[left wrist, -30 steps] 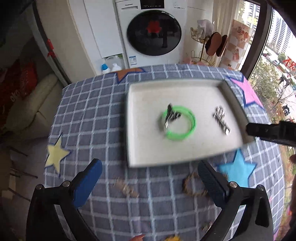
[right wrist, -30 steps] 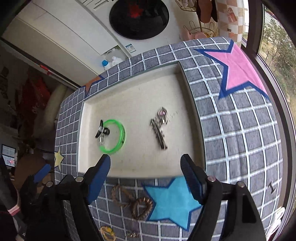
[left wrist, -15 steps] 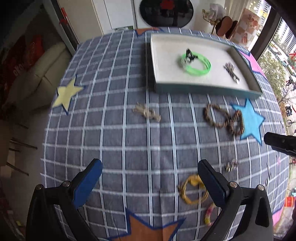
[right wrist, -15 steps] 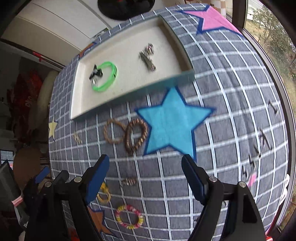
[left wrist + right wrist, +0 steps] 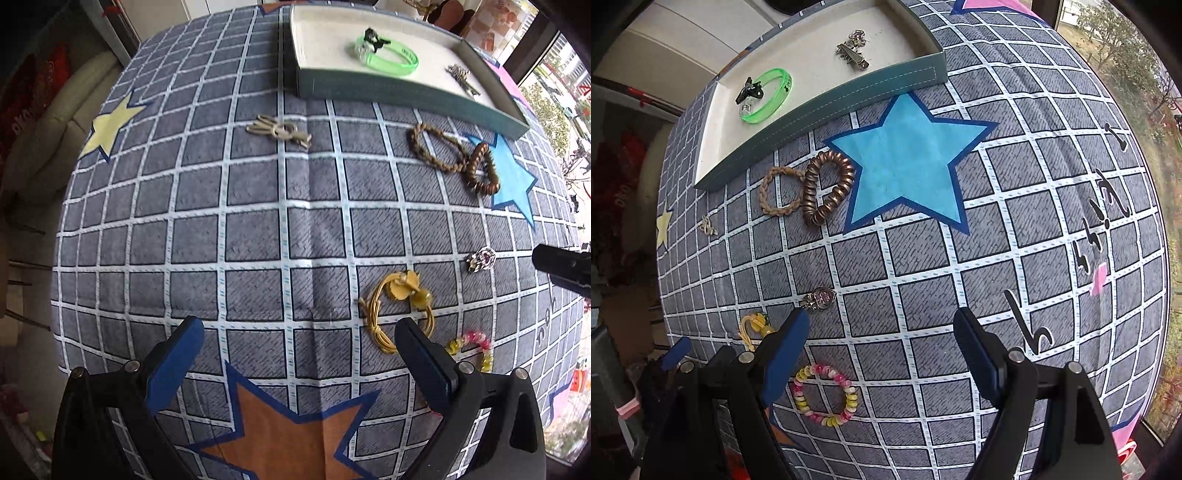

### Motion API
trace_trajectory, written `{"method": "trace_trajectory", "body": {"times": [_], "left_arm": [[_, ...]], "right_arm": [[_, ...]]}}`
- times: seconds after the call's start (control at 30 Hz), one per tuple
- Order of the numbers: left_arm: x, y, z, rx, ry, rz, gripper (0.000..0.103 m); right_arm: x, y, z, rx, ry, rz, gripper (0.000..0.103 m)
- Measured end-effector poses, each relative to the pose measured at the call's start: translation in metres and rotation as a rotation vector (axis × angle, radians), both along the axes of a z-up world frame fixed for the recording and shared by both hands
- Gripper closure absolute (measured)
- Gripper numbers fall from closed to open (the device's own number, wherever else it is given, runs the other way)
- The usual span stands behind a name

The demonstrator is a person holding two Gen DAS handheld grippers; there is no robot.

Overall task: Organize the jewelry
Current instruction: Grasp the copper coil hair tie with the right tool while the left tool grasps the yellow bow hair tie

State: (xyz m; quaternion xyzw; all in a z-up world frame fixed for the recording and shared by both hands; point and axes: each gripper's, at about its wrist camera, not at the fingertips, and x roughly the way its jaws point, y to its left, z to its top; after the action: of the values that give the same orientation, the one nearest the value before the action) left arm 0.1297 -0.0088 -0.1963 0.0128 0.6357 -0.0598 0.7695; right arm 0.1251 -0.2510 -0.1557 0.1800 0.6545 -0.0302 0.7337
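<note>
A cream tray (image 5: pixel 325 86) (image 5: pixel 849 101) at the table's far side holds a green bangle (image 5: pixel 391 59) (image 5: pixel 768 96), a black clip and a silver hair clip (image 5: pixel 851 53). Loose on the cloth lie a tan braided band (image 5: pixel 777 190), a brown coil band (image 5: pixel 480 170) (image 5: pixel 827 186), a silver clip (image 5: pixel 280 131), a silver charm (image 5: pixel 480 258) (image 5: pixel 818 297), a yellow cord band (image 5: pixel 395 310) and a pink-yellow bead bracelet (image 5: pixel 825 395) (image 5: pixel 472 347). My left gripper (image 5: pixel 299 365) is open and empty, just left of the yellow band. My right gripper (image 5: pixel 882 354) is open and empty above the cloth, the bead bracelet by its left finger.
The round table carries a grey checked cloth with stars: blue (image 5: pixel 908 170), orange (image 5: pixel 291 435), yellow (image 5: pixel 110 125). The table edge drops off at left to a sofa (image 5: pixel 44 147); a window lies at right. The right gripper's tip (image 5: pixel 561 264) shows at the left view's right edge.
Both grippers have pulled back from the tray toward the table's near side and lower; the loose jewelry has come into view. Both stay open and empty.
</note>
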Motion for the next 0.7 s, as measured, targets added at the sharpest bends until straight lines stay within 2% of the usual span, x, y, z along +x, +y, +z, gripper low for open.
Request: {"method": "trace_trajectory", "body": {"times": [0.7], "left_arm": [[0.005, 0.007, -0.034, 0.012, 0.026, 0.028, 0.000]], "right_arm": [[0.066, 0.004, -0.007, -0.058, -0.030, -0.034, 0.023]]}}
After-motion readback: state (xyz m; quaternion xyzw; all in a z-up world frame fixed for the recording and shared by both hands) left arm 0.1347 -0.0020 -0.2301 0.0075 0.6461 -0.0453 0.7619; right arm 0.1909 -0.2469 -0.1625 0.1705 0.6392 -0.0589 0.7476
